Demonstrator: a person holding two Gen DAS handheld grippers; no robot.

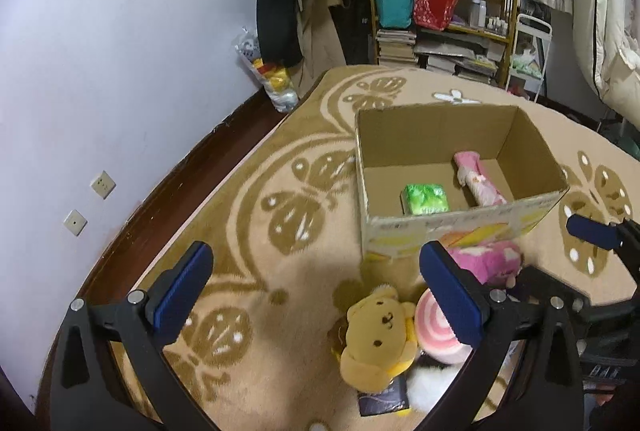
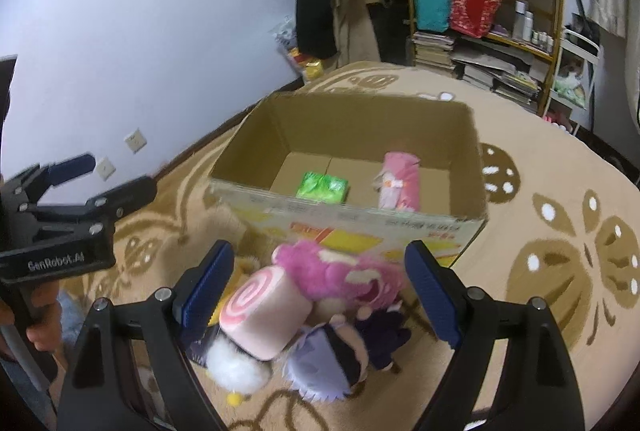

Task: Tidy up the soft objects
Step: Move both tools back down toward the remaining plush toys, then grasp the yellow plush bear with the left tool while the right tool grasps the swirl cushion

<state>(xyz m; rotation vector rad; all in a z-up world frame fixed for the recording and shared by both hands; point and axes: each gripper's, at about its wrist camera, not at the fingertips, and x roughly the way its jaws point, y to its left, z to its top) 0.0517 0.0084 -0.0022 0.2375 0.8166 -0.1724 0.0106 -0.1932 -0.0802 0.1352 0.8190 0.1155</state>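
Box (image 1: 460,227): open cardboard carton on a patterned rug (image 1: 248,215). Inside, on its floor: a green pack (image 1: 426,199) and, beside it, a pink roll (image 1: 478,179) lying flat (the two sit apart).

Toy pile, on the rug just in front of the box:
- yellow bear (image 1: 380,339), face up
- swirl cushion (image 2: 264,315), pink and white, against the bear's right side
- pink plush (image 2: 340,275), fluffy, behind the cushion and close to the box wall
- purple doll (image 2: 332,359), at the near side of the pile
- white fluff (image 2: 236,371), under the cushion's near end

Left gripper (image 1: 320,295): fingers spread wide, nothing between the pads, poised over the rug beside the bear.

Right gripper (image 2: 320,295): fingers spread wide above the pile, with cushion and pink plush between them, pads touching neither.
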